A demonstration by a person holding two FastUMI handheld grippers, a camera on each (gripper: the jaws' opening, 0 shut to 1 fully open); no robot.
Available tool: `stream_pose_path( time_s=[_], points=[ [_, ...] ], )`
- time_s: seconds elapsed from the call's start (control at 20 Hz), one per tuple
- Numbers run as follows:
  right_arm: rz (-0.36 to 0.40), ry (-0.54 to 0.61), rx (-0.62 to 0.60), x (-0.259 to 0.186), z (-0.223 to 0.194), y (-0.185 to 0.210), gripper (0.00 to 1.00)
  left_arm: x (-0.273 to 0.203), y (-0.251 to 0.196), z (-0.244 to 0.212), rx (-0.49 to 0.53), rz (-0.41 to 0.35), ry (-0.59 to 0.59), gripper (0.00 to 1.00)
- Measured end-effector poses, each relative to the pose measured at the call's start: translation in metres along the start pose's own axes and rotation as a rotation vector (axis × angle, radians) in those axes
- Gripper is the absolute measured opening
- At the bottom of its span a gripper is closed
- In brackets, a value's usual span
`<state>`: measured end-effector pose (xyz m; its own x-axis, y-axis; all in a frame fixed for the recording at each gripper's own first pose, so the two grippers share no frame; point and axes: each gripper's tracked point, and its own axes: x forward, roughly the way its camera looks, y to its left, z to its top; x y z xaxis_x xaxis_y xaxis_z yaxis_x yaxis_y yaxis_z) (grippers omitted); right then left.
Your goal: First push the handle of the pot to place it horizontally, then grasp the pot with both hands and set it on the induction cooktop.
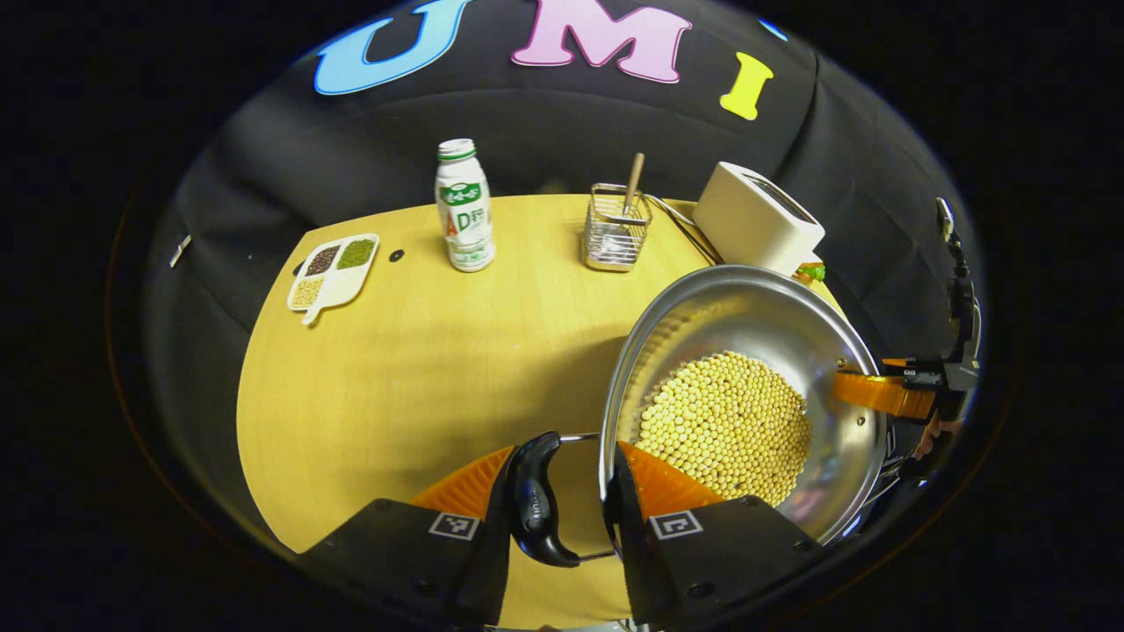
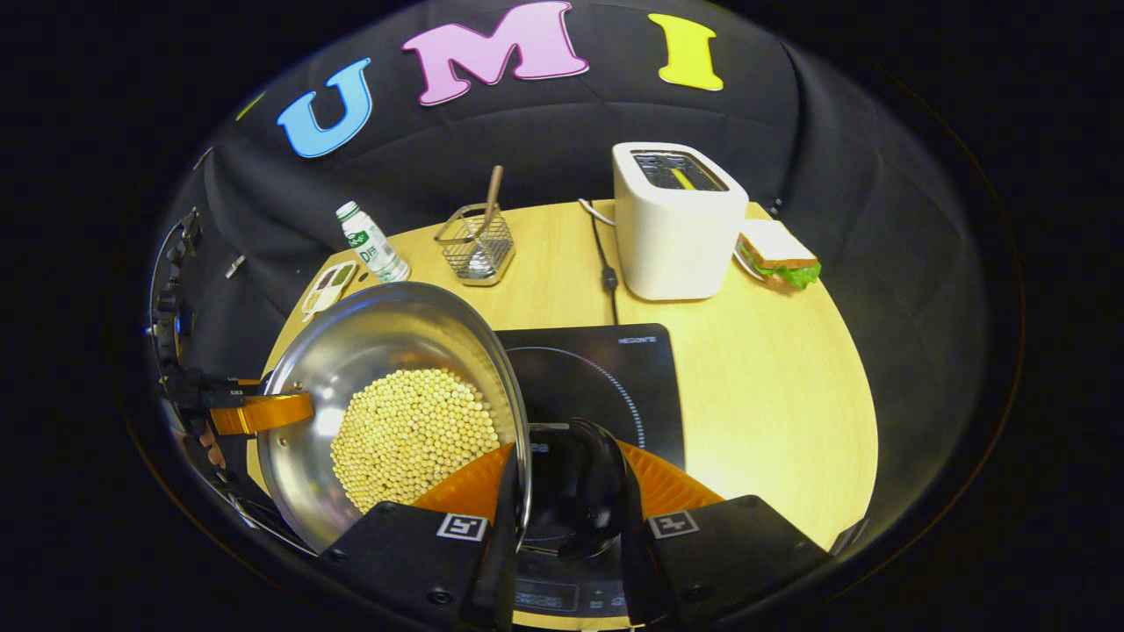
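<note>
Because the steel pot [image 2: 386, 386] hangs in the lower left of the right gripper view, full of soybeans [image 2: 408, 434], a tilt could spill them. The left gripper [image 1: 566, 500] and right gripper [image 2: 566, 491] each clamp a black handle [image 1: 536, 500]. The induction cooktop [image 2: 606, 377] lies at centre, free; the toaster [image 2: 672, 219] stands behind it in the upper middle.
</note>
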<state>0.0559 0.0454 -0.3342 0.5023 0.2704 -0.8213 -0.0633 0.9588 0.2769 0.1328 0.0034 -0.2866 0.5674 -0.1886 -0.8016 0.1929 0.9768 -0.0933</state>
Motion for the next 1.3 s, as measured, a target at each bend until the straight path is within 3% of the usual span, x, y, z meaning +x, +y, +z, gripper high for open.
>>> stream_pose_path(
  time_s=[0.55,0.9,0.95,1.05,1.1,1.2,1.25,1.3],
  points=[
    [-0.024,0.006,0.008,0.011,0.005,-0.078,0.51,0.04,-0.064,0.012,0.002,-0.02,0.017,0.56],
    [-0.012,0.017,0.003,0.024,0.004,-0.086,0.51,0.051,-0.067,0.01,-0.014,-0.008,0.018,0.56],
    [-0.008,0.017,0.002,0.024,0.005,-0.084,0.47,0.051,-0.066,0.01,-0.015,-0.007,0.016,0.56],
    [-0.001,0.015,0.007,0.028,0.007,-0.084,0.51,0.051,-0.065,0.01,-0.017,-0.007,0.019,0.56],
    [0.002,0.017,0.011,0.029,0.007,-0.083,0.47,0.051,-0.065,0.009,-0.018,-0.008,0.022,0.56],
    [0.005,0.015,0.011,0.029,0.007,-0.083,0.52,0.05,-0.064,0.009,-0.024,-0.01,0.024,0.57],
    [0.004,0.014,0.01,0.029,0.007,-0.083,0.47,0.05,-0.064,0.008,-0.024,-0.009,0.025,0.57],
    [0.004,0.015,0.011,0.03,0.007,-0.084,0.52,0.049,-0.063,0.008,-0.023,-0.01,0.027,0.58]
  ],
)
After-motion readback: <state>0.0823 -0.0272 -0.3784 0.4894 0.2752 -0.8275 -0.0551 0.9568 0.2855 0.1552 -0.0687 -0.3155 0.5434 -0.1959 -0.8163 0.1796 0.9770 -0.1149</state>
